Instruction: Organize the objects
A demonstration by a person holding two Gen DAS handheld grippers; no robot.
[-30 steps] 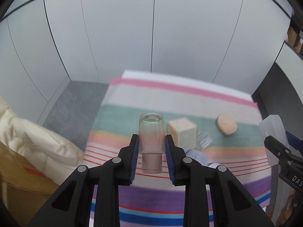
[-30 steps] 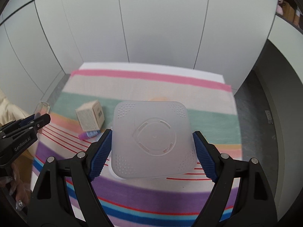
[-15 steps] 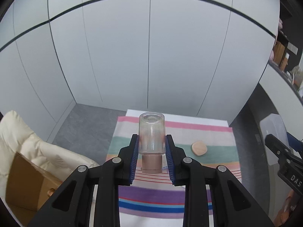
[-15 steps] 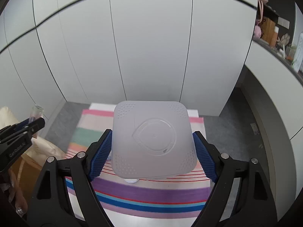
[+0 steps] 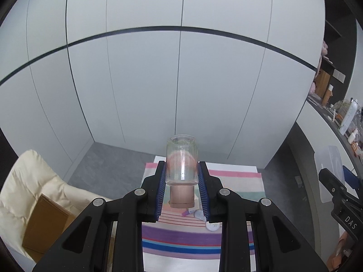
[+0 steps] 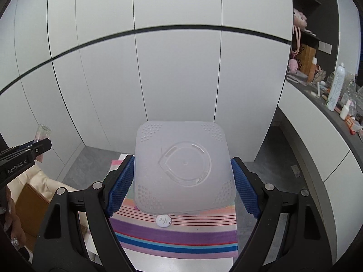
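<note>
My left gripper (image 5: 181,195) is shut on a clear glass bottle (image 5: 181,162) with a tan cap (image 5: 181,196), held cap-down high above the striped cloth (image 5: 181,244). My right gripper (image 6: 182,181) is shut on a translucent square plastic container (image 6: 182,165), held high above the same cloth (image 6: 177,238). The container also shows edge-on at the right of the left wrist view (image 5: 329,172). The bottle also shows at the left of the right wrist view (image 6: 42,132). A white round disc (image 6: 163,220) lies on the cloth below, also seen in the left wrist view (image 5: 212,226).
Small items (image 5: 192,212) lie on the cloth, partly hidden behind the bottle cap. A cream chair (image 5: 29,188) with a brown box (image 5: 45,222) stands at left. White cabinet doors (image 5: 181,90) rise behind. A cluttered counter (image 6: 335,104) runs along the right.
Both grippers have risen well above the table with their loads; the cloth now looks much smaller and farther below. Both grips are unchanged.
</note>
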